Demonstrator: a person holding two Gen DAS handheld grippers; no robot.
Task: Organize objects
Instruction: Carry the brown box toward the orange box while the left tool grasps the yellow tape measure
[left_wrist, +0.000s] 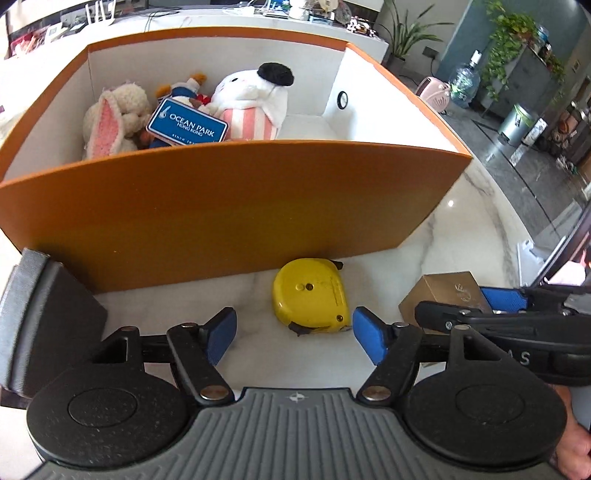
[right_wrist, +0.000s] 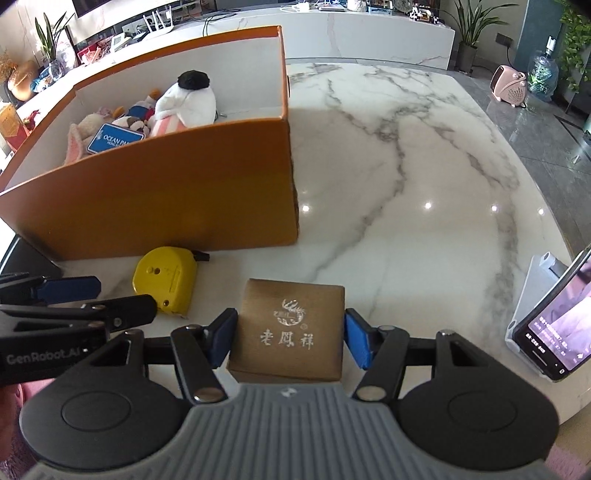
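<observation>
A yellow tape measure (left_wrist: 311, 297) lies on the marble table against the front wall of the orange box (left_wrist: 221, 206). My left gripper (left_wrist: 294, 336) is open, its blue pads just short of the tape measure on either side. In the right wrist view the tape measure (right_wrist: 165, 281) lies left of a brown gift box (right_wrist: 290, 330). My right gripper (right_wrist: 290, 336) has its pads against both sides of the gift box, which also shows in the left wrist view (left_wrist: 443, 291). The orange box (right_wrist: 166, 206) holds plush toys (left_wrist: 255, 101) and a blue Ocean Park tin (left_wrist: 187, 123).
A phone on a white stand (right_wrist: 550, 332) stands at the table's right edge. A dark grey object (left_wrist: 40, 317) sits at the left beside the orange box. The marble table (right_wrist: 406, 166) stretches to the right of the box.
</observation>
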